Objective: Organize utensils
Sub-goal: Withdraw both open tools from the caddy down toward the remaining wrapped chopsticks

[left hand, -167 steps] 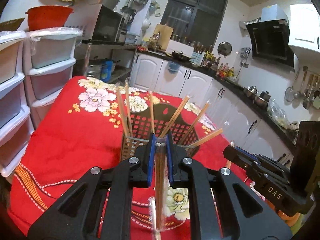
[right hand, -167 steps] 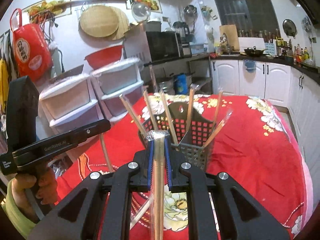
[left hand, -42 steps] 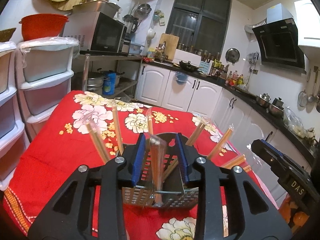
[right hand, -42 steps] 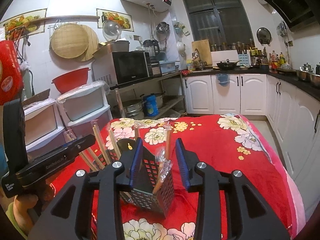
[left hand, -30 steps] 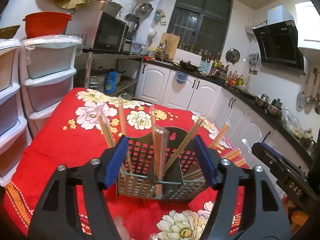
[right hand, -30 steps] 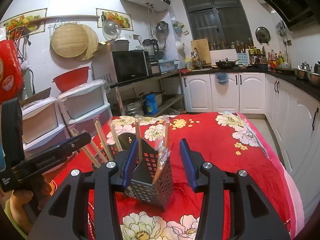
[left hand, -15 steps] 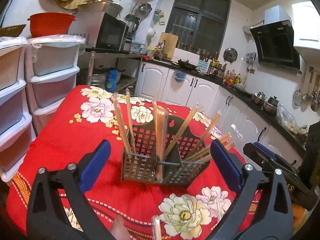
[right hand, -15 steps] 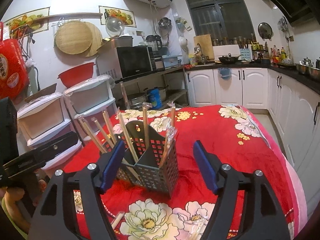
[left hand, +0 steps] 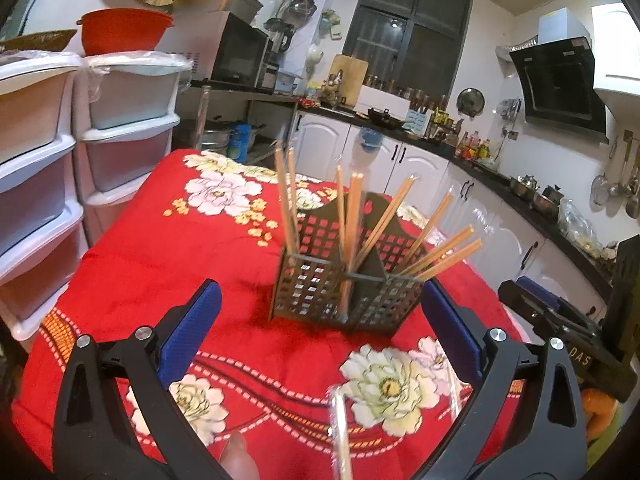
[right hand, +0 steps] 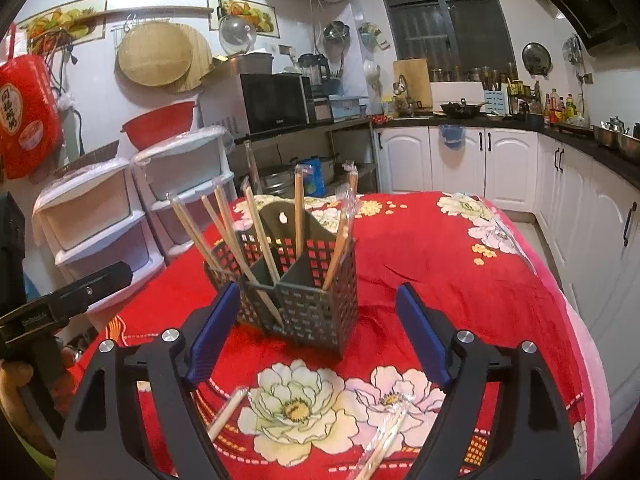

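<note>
One caddy [right hand: 304,280], eight chopstick packs [left hand: 350,216] standing in it, two loose packs [right hand: 226,412] on the desk [right hand: 460,264].

A utensil holder [left hand: 344,280] is standing on the table [left hand: 160,272], ahead of the left gripper [left hand: 320,328] and between the lines of its spread fingers [left hand: 192,320]. Wrapped chopsticks [left hand: 352,224] are leaning inside it, fanning toward the right finger's side. One more wrapped pair [left hand: 340,432] is lying on the table between the fingers. In the right wrist view, the holder is sitting ahead of the right gripper [right hand: 320,332], with two wrapped pairs [right hand: 228,412] lying nearer, between its fingers.
</note>
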Action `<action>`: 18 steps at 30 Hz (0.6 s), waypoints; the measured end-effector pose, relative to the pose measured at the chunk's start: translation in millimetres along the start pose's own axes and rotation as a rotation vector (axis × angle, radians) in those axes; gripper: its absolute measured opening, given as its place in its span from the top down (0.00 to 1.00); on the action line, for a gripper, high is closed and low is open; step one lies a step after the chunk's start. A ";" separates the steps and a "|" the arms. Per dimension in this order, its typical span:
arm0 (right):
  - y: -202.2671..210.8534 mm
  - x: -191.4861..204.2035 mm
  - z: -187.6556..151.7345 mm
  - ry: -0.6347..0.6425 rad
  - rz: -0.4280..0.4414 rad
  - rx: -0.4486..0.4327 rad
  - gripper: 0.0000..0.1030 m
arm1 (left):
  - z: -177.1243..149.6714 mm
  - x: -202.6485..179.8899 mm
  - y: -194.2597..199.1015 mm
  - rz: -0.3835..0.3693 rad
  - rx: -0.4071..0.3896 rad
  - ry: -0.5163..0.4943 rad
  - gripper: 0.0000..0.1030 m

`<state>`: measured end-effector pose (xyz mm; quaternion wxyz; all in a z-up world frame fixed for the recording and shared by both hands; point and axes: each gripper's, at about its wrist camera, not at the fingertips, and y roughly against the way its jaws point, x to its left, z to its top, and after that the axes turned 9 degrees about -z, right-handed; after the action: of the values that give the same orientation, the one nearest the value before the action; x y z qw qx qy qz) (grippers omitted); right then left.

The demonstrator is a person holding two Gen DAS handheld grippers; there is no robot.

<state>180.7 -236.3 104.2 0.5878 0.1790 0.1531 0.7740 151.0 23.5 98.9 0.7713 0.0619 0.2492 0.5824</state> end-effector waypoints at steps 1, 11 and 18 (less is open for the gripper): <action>-0.2 -0.5 -1.3 -0.001 -0.002 0.004 0.24 | -2.3 1.4 1.1 0.003 0.002 0.003 0.11; 2.9 -0.5 -18.8 0.008 -0.012 0.049 0.24 | -24.6 13.8 1.7 0.020 0.042 0.036 0.11; 1.0 -1.5 -36.5 0.018 -0.030 0.099 0.24 | -36.7 12.4 -3.2 0.014 0.071 0.034 0.11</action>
<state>163.5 -239.1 72.1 0.5882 0.1984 0.1990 0.7583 139.5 26.9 62.0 0.7602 0.0810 0.2824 0.5794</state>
